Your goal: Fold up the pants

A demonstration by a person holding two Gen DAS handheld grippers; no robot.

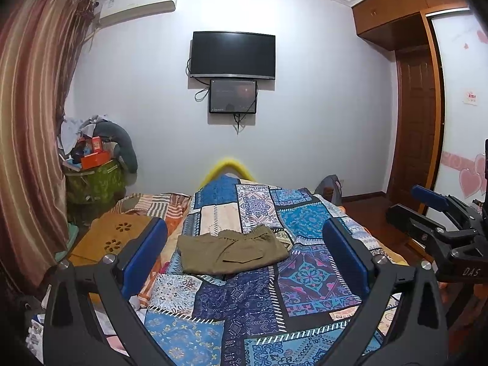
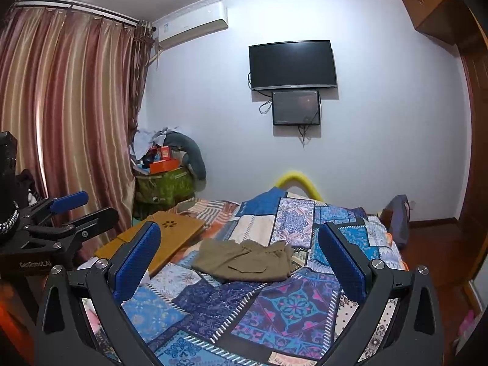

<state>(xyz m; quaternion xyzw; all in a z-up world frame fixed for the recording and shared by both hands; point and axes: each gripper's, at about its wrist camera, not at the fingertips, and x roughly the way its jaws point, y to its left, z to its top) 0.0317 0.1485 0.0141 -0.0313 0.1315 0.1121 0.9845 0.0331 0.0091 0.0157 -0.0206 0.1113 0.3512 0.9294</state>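
Pants (image 1: 233,251) of soft olive cloth lie folded into a rumpled rectangle at mid-frame on the bed's patchwork quilt (image 1: 308,277). Both the left hand-held gripper (image 1: 244,262) and right hand-held gripper (image 2: 239,262) are spread wide, ribbed blue pads (image 2: 138,262) empty.

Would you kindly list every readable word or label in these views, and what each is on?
"DAS": on the right tool's black body, left wrist view.
"GenRobot.AI": on the left tool's black body, right wrist view.
Air conditioner sticker: too small to read.
Red sign on the wardrobe door: blurred.
Orange box: unreadable.
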